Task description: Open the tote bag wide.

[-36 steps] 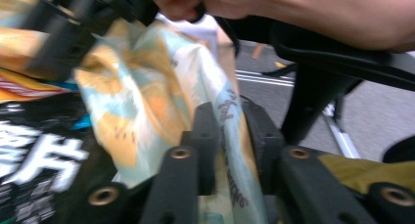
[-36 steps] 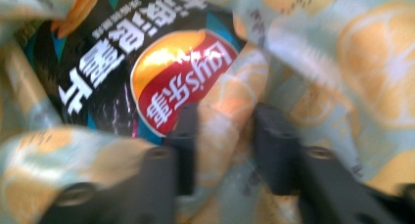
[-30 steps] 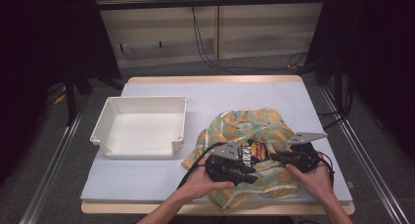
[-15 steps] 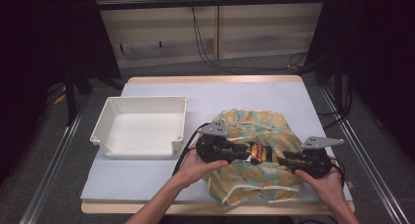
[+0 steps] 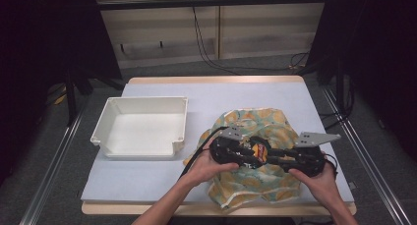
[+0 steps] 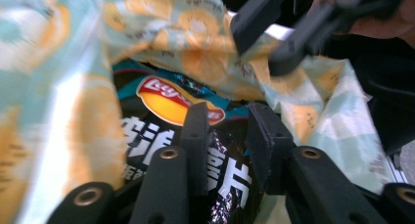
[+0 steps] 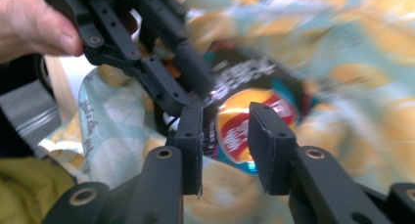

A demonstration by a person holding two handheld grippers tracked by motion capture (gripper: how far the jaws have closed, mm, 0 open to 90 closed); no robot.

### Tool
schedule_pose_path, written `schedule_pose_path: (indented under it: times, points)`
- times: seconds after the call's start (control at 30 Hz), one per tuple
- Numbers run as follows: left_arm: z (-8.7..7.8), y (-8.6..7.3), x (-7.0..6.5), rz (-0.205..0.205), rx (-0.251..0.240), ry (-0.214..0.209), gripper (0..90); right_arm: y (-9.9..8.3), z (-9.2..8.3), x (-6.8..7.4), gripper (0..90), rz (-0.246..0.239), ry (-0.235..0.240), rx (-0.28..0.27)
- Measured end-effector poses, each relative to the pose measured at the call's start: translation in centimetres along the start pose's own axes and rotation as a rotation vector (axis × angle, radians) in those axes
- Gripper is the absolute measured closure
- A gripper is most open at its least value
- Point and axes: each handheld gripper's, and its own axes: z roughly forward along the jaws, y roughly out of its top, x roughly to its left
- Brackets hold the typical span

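Though half-hidden, chip bag (in cloth)

Table: occupied centre of the high view. Tray: sat on the table's left half, at mid-frame left. Cloth bag: lay right of the tray, just beside it, lower centre-right of frame. Crisp packet: lay in the bag's mouth. Left gripper: stood over the bag's left part, at the packet. Right gripper: stood right of it, facing it across the packet. Floor cables: ran behind the table, upper centre.
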Motion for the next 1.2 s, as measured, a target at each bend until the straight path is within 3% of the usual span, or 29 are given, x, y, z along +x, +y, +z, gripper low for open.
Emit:
schedule_pose_path:
  times: [0.07,0.23,0.37,0.47,0.6,0.67,0.77,0.93,1.1,1.2]
  points:
    - [0.2,-0.1,-0.1,0.008,0.012,0.004,64.4,-0.5,1.0,0.1,56.1,-0.009,0.028,0.040]
    - [0.4,-0.3,0.3,0.011,0.031,0.024,60.5,-1.4,1.4,0.3,46.9,-0.025,0.057,0.084]
    - [0.6,-0.4,0.2,0.000,0.025,0.019,57.8,-2.4,1.9,0.2,43.5,-0.033,0.049,0.124]
    - [0.7,-0.4,0.1,0.020,0.034,0.057,57.6,-2.6,2.2,0.3,51.3,-0.058,0.036,0.135]
    - [0.6,-0.3,0.0,0.032,0.053,0.090,57.6,-2.6,1.4,0.2,75.6,-0.064,0.046,0.122]
    - [0.7,-0.3,0.1,0.028,0.038,0.088,57.3,-2.9,0.9,0.3,82.8,-0.077,0.059,0.125]
    - [0.7,-0.4,0.1,0.029,0.032,0.109,56.8,-3.4,0.3,0.3,86.1,-0.086,0.064,0.119]
    - [0.7,-0.5,0.2,0.027,0.027,0.108,56.7,-4.7,-0.2,0.1,88.5,-0.093,0.052,0.134]
    - [0.7,-0.4,0.1,0.034,0.031,0.097,56.8,-6.1,-0.6,-0.7,89.4,-0.046,0.038,0.150]
    - [0.7,-0.3,0.0,0.011,0.027,0.103,56.8,-6.4,-0.3,-0.7,89.2,-0.025,0.032,0.157]
